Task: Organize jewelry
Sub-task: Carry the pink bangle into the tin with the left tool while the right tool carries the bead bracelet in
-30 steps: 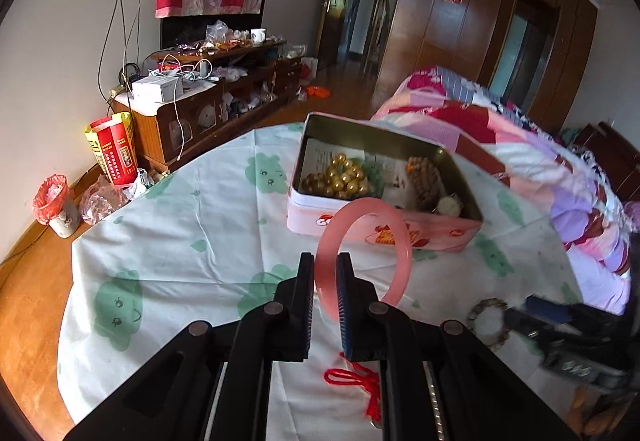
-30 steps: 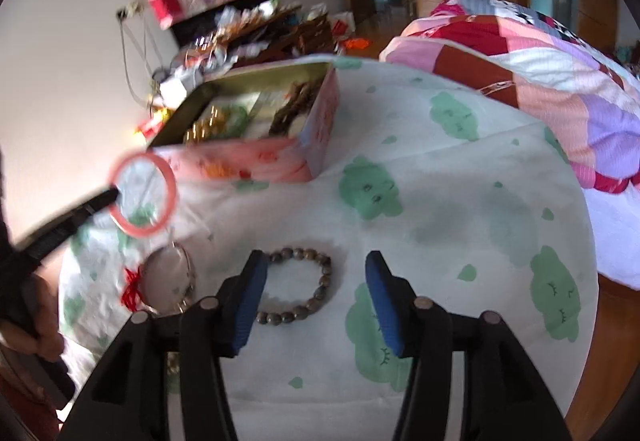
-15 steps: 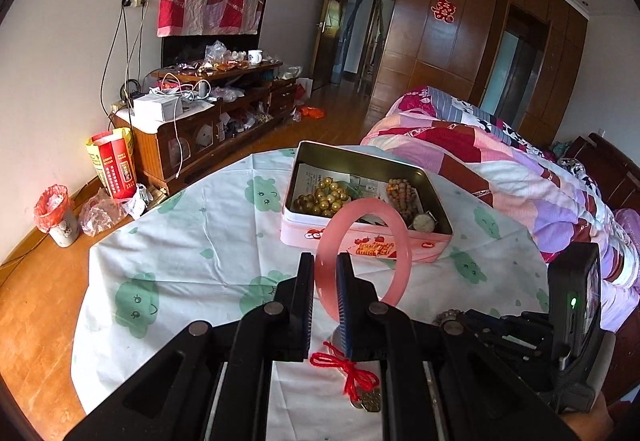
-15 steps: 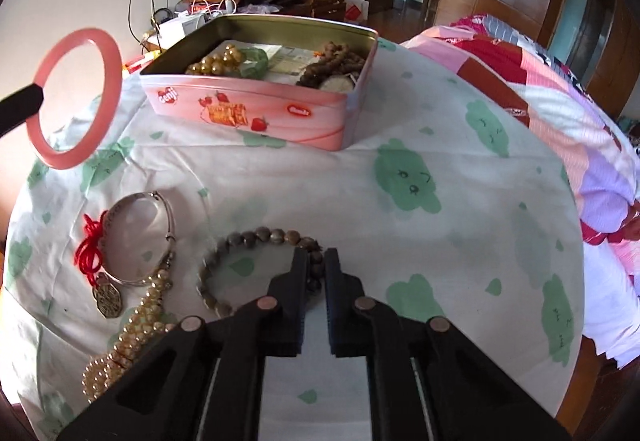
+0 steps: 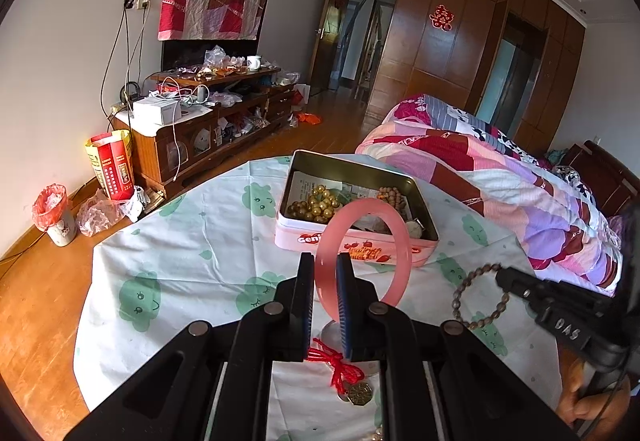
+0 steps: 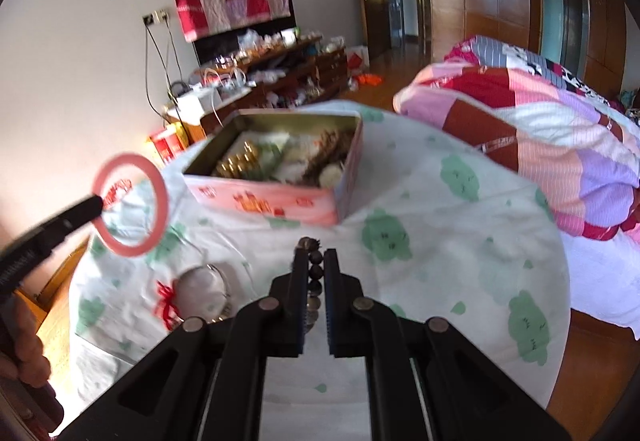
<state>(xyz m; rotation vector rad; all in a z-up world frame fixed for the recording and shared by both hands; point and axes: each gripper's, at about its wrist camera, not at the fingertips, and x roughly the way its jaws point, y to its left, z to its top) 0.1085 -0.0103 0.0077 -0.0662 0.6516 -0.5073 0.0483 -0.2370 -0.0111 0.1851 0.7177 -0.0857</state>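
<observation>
The left gripper (image 5: 325, 273) is clamping a translucent pink round bangle (image 5: 362, 255) by its left edge, holding it upright in the air just in front of the open pink rectangular metal tin (image 5: 356, 245), which is sitting on the round table's white cloth with green cloud prints (image 5: 192, 241). The left wrist view is looking straight into that tin and showing gold beads (image 5: 316, 203) at its left end and a brown bead strand (image 5: 390, 195) at its right; the right wrist view is blurring those contents. The right gripper (image 6: 315, 265) is pinching a dark wooden bead bracelet (image 6: 314, 273), its pads narrowed onto the beads; its own camera is catching only a short edge-on run of beads between the pads. The left wrist view is showing what that hides: the whole bracelet loop (image 5: 478, 297) hanging clear of the cloth from the gripper tip, nearer the camera than the tin and to its right. Below the bangle, a silver bangle tied with red cord (image 5: 338, 361) and a small brass octagonal charm (image 5: 359, 394) are lying on the cloth, on the near side of the tin.
</observation>
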